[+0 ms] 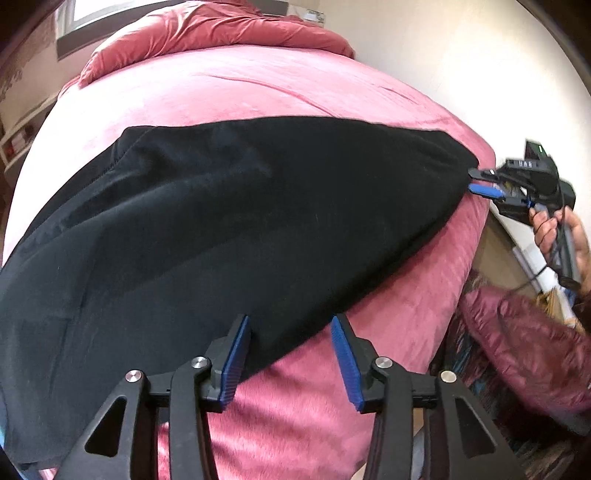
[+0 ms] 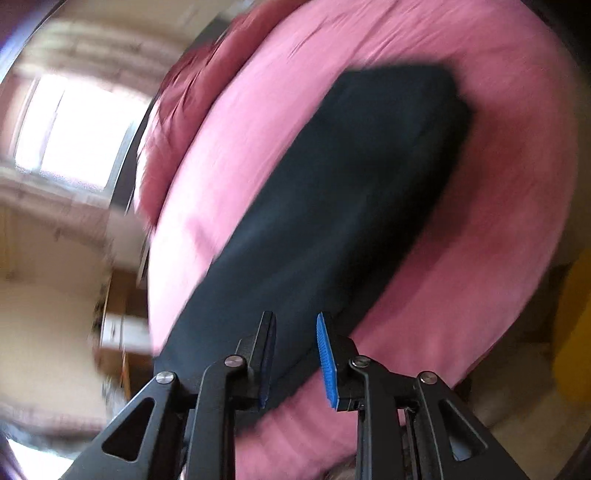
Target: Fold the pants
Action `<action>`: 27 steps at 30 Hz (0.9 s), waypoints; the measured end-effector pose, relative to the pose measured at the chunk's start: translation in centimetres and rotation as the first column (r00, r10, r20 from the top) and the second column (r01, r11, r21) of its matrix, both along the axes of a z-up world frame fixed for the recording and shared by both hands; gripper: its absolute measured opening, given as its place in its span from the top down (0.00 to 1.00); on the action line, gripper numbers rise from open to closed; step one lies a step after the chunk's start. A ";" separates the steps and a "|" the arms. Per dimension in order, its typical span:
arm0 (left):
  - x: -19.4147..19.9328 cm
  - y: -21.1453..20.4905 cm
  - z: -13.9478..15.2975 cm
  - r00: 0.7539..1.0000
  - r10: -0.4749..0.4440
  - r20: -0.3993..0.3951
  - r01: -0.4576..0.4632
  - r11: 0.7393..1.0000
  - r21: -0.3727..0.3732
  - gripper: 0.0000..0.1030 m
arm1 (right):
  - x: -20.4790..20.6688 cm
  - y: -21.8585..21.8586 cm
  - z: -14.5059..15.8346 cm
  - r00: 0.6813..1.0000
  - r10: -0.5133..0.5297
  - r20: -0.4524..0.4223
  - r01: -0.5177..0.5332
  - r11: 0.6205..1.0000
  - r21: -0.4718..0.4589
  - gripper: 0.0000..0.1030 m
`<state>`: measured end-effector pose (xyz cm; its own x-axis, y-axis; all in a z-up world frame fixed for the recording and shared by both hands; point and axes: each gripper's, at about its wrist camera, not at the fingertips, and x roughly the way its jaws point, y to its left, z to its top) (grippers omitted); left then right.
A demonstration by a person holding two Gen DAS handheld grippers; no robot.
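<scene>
The black pants (image 1: 229, 221) lie flat across the pink bed (image 1: 258, 88), folded lengthwise into one long band. My left gripper (image 1: 290, 325) is open, its blue pads astride the near edge of the pants. My right gripper (image 1: 480, 181) shows at the far right end of the pants, its tips at the cloth's corner. In the blurred right wrist view the pants (image 2: 332, 206) run away from my right gripper (image 2: 295, 321), whose jaws stand apart with a gap over the near end of the cloth.
A rumpled red duvet (image 1: 221, 33) lies at the head of the bed. A dark red quilted cushion (image 1: 524, 339) sits on the floor at the right. A window (image 2: 74, 129) and wooden furniture (image 2: 118, 332) are beside the bed.
</scene>
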<state>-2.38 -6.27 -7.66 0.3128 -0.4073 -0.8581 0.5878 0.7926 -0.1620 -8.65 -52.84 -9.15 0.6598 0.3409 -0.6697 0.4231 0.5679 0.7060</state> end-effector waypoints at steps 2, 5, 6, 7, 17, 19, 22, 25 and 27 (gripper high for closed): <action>-0.5 0.1 -0.3 1.000 -0.004 0.015 0.004 1.000 0.019 0.50 | 0.3 2.6 -0.8 0.998 0.065 -0.007 -0.064 0.997 0.035 0.69; -0.6 0.3 -0.6 1.000 0.007 0.021 -0.007 1.000 0.018 0.50 | 1.1 5.5 -1.9 0.992 0.123 -0.028 -0.122 0.991 0.055 0.69; -0.4 0.4 -0.6 1.000 0.010 0.023 -0.010 1.000 0.017 0.50 | 1.3 6.3 -2.3 0.989 0.138 -0.044 -0.136 0.989 0.059 0.67; -0.4 0.3 -0.8 1.000 0.013 0.024 -0.013 1.000 0.017 0.50 | 1.8 6.6 -2.5 0.988 0.142 -0.055 -0.138 0.988 0.061 0.65; 1.1 1.9 -1.2 0.999 0.050 0.014 -0.049 0.997 -0.054 0.82 | 4.9 7.7 -2.6 0.988 0.124 -0.087 -0.124 0.992 0.002 0.91; 1.4 2.2 -1.1 0.998 0.060 0.021 -0.059 0.997 -0.049 0.96 | 4.9 7.9 -1.9 0.988 0.134 -0.081 -0.136 0.990 -0.025 0.93; 1.4 3.3 -0.7 0.999 0.046 0.011 -0.045 0.996 -0.080 0.99 | 4.2 8.0 -0.2 0.986 0.156 -0.056 -0.160 0.985 -0.068 0.93; 1.1 4.3 -0.7 0.999 0.045 -0.018 -0.046 0.994 -0.097 0.99 | 3.5 8.0 0.2 0.983 0.172 -0.062 -0.178 0.980 -0.094 0.94; 1.1 5.2 -0.9 0.997 0.061 -0.055 -0.066 0.993 -0.102 0.99 | 3.3 7.9 -1.0 0.979 0.174 -0.111 -0.185 0.978 -0.098 0.94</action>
